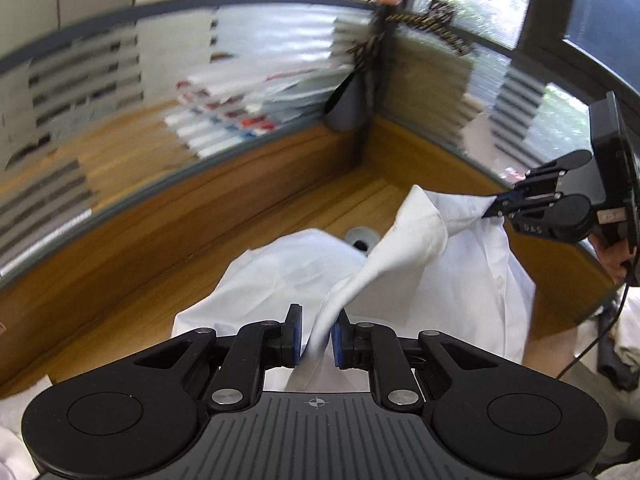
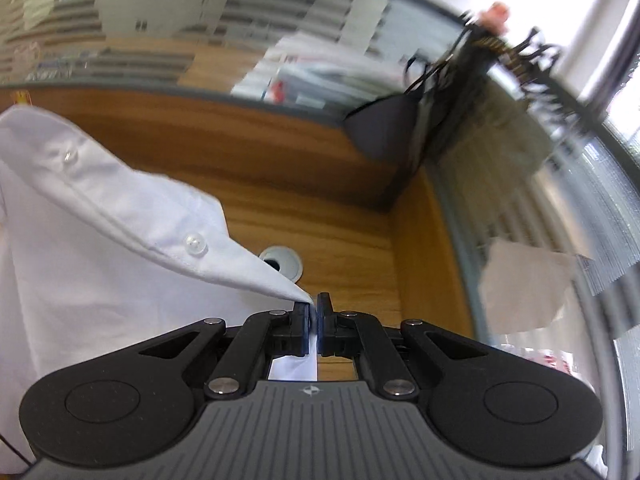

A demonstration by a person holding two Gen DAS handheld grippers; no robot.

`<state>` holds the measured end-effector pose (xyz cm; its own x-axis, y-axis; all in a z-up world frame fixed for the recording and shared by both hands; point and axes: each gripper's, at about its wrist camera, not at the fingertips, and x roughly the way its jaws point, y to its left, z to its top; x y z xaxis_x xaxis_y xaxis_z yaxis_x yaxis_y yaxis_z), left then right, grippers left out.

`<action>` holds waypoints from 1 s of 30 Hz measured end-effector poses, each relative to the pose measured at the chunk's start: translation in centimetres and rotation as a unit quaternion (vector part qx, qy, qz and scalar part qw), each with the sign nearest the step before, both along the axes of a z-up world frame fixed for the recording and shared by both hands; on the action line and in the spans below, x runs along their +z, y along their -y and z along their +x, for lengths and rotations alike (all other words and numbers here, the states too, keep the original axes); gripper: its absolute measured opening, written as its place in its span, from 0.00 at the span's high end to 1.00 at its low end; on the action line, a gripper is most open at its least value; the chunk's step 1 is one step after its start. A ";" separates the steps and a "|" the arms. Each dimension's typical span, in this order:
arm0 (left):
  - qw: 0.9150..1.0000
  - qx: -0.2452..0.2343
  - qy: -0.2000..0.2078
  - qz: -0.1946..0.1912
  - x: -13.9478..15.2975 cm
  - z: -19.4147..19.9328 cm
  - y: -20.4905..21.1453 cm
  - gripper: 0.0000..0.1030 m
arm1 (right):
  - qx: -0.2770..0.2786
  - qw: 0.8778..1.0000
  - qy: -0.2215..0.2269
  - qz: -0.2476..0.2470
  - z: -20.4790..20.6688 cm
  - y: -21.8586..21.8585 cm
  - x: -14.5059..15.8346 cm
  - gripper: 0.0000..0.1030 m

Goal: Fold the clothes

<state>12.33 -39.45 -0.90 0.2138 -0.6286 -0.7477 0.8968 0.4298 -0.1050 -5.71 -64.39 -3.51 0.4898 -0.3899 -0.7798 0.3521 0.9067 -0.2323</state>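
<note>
Both grippers, left (image 1: 316, 336) and right (image 2: 314, 320), clamp the white shirt (image 1: 460, 264), stretched between them.

Almost no writing is showing clearly in these pictures. In the left wrist view, the right claw (image 1: 490, 209) is carrying a small white label on its black body, and it is showing characters that look like "045" turned upside down, but I cannot be certain. Beside it, a second small tag on the handle is too blurred to read. The papers behind the ribbed glass partition (image 1: 248, 60) are showing red, blue and dark printed lines, but motion blur is making all of them unreadable.
</note>
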 end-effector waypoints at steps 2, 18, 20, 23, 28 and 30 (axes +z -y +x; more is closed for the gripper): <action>1.000 0.010 -0.008 0.005 -1.0 0.5 0.3 0.80 | 0.005 1.000 -0.012 0.012 0.7 0.5 -1.7 0.96; 0.994 0.068 -0.078 -0.031 -0.7 -0.1 -3.9 0.39 | -0.015 0.998 0.023 0.063 -1.7 0.6 -1.9 0.59; 0.994 0.066 -0.084 -0.027 -0.9 -0.9 -4.6 0.39 | -0.023 0.997 0.033 0.071 -2.7 -0.1 -1.2 0.58; 0.993 0.062 -0.103 -0.019 -1.8 -2.0 -5.3 0.38 | -0.033 0.995 0.041 0.079 -4.2 -1.7 -0.6 0.57; 0.990 0.059 -0.130 -0.002 -3.5 -3.9 -6.2 0.36 | -0.049 0.993 0.038 0.100 -6.9 -5.6 -1.5 0.53; 0.989 0.055 -0.137 0.003 -4.1 -4.6 -6.4 0.31 | -0.053 0.992 0.035 0.109 -7.8 -7.4 -2.3 0.53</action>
